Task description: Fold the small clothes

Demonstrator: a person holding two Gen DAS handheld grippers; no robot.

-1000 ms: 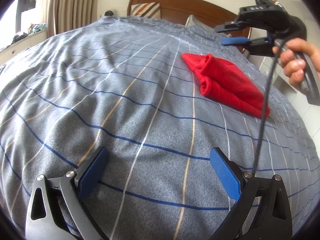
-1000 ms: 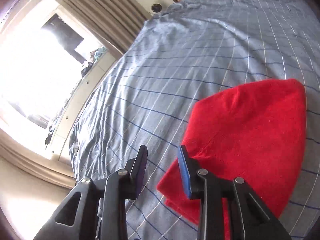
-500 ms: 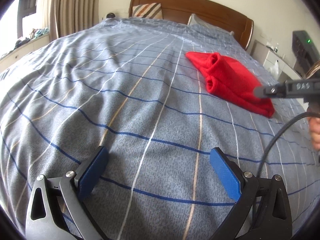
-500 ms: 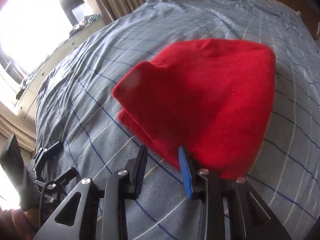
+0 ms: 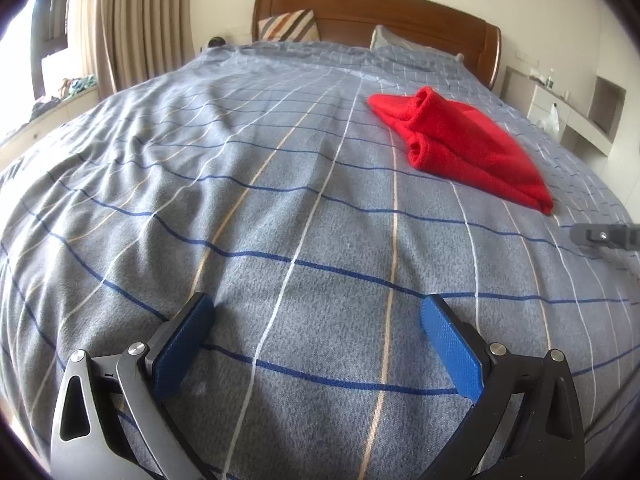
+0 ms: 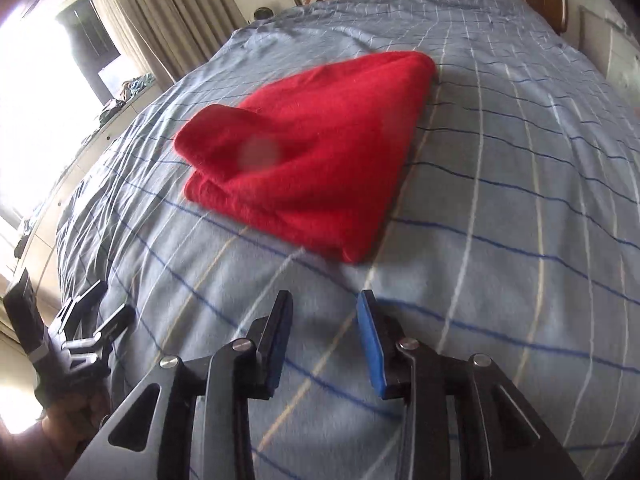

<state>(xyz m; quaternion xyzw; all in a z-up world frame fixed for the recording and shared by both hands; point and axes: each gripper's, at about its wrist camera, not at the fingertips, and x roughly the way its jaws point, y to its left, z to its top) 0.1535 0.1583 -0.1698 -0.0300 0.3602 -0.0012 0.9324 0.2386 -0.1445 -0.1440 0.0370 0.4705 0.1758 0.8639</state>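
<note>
- right gripper has backed off the folded red garment: a second ago its blue pads were right at the cloth's near edge, now bare bedspread sits between them
- its jaws are opening, nothing between them
- in the left wrist view it's dropped from up over the garment to a sliver at the right edge

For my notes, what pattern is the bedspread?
Grey-blue bedspread with a grid of navy, white and tan lines; clearest in the left wrist view.
</note>
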